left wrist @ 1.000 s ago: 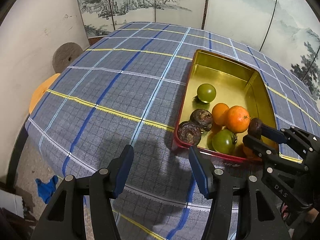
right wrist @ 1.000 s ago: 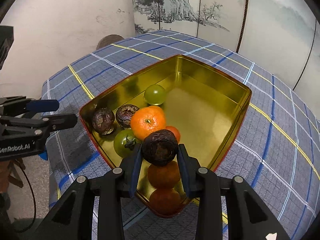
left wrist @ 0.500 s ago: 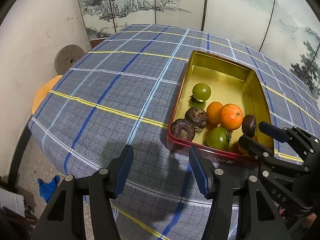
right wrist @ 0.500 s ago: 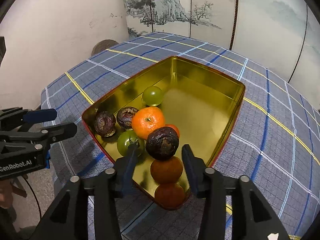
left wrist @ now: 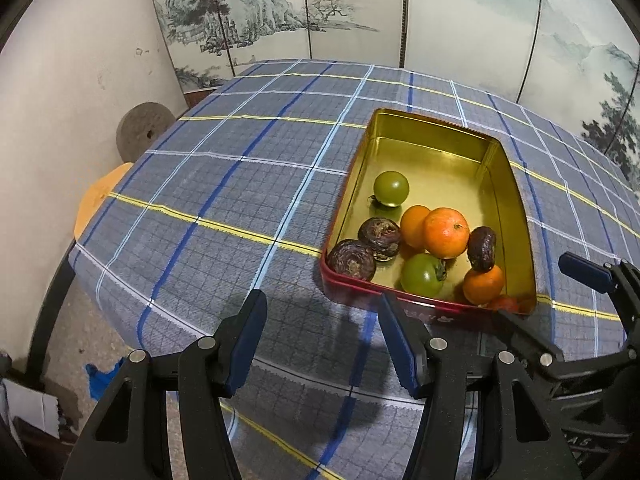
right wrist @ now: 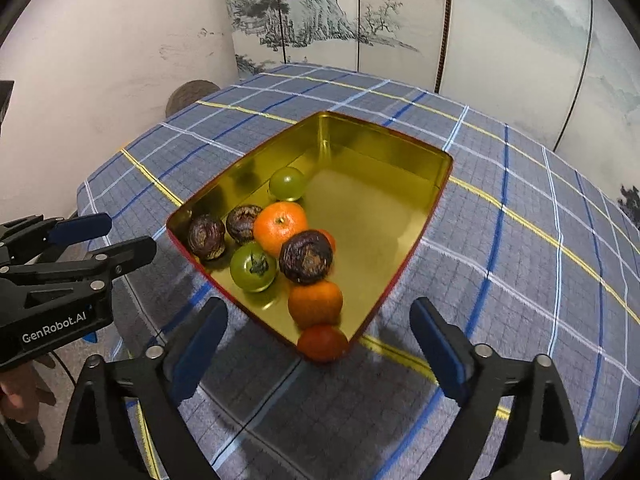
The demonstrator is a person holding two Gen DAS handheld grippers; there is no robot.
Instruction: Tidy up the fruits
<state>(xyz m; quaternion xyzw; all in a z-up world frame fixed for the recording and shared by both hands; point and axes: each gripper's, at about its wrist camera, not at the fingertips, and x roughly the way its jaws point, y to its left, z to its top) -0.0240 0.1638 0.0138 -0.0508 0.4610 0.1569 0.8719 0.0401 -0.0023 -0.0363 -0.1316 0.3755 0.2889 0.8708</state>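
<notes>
Here, the right gripper [right wrist: 316, 344] is seen with jaws opening and nothing between them; the dark wrinkled fruit [right wrist: 305, 256] rests among oranges inside the gold tin [right wrist: 400, 152]. The left gripper [left wrist: 322, 340] is held apart, empty, above the checked tablecloth [left wrist: 224, 200].

Eight fruits [right wrist: 306, 256], one tin [right wrist: 384, 132]

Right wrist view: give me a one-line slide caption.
Right gripper opening, empty, before a gold tin holding eight fruits on a plaid tablecloth.
</notes>
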